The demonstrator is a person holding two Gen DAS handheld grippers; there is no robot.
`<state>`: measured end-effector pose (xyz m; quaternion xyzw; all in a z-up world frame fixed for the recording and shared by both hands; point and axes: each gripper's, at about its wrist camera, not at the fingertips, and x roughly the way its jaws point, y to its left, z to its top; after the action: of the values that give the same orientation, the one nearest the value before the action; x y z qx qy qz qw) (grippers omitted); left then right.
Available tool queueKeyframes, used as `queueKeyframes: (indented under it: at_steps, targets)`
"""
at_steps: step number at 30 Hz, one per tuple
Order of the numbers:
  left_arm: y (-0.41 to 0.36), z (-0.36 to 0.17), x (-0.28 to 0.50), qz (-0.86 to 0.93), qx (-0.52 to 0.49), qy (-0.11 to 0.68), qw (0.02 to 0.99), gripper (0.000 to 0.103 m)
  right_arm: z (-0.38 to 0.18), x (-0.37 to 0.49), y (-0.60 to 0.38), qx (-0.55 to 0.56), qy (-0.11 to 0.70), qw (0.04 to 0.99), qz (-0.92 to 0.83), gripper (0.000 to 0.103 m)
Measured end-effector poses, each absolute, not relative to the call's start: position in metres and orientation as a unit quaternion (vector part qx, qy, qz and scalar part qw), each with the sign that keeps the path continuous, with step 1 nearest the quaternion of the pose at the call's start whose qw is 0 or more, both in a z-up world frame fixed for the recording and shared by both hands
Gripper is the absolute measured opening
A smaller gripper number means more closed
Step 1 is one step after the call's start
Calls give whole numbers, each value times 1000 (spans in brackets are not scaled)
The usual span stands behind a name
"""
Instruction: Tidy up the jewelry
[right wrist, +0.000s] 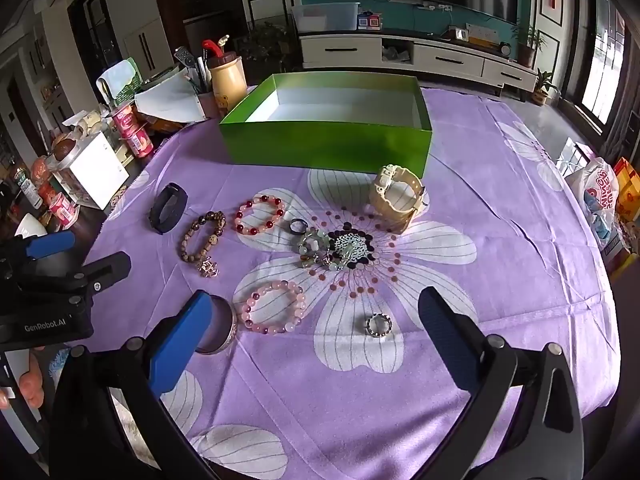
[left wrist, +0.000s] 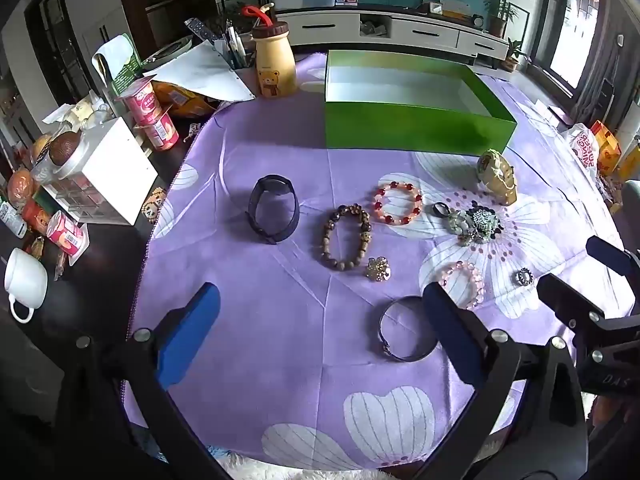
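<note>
An open green box (left wrist: 412, 124) (right wrist: 328, 148) stands at the back of the purple floral cloth (left wrist: 280, 312). In front of it lie a dark watch band (left wrist: 274, 208) (right wrist: 169, 206), a brown bead bracelet (left wrist: 346, 234) (right wrist: 202, 236), a red and pink bead bracelet (left wrist: 398, 203) (right wrist: 259, 209), a cream watch (left wrist: 496, 176) (right wrist: 398, 196), a pale pink bracelet (left wrist: 466, 284) (right wrist: 274, 306), a metal bangle (left wrist: 408, 328) (right wrist: 220, 326), rings and a jade cluster (right wrist: 320, 250). My left gripper (left wrist: 320, 332) is open and empty above the near cloth. My right gripper (right wrist: 316, 332) is open and empty over the pink bracelet and a silver ring (right wrist: 379, 325).
Left of the cloth the dark table holds a white box (left wrist: 104, 176), yogurt cups (left wrist: 154, 116), a white mug (left wrist: 24, 280), a bear bottle (left wrist: 274, 60) and papers. Bags (right wrist: 600, 196) sit at the right edge. A TV cabinet stands behind.
</note>
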<state>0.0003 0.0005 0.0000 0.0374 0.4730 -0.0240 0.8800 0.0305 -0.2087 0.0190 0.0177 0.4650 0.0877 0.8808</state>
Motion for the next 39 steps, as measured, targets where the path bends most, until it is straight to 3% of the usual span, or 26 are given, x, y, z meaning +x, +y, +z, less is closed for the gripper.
queueKeyframes:
  at_steps: [39]
  targets:
    - [-4, 1, -8, -32, 48, 468, 882, 101, 25, 23, -209, 19, 457, 885, 88, 102]
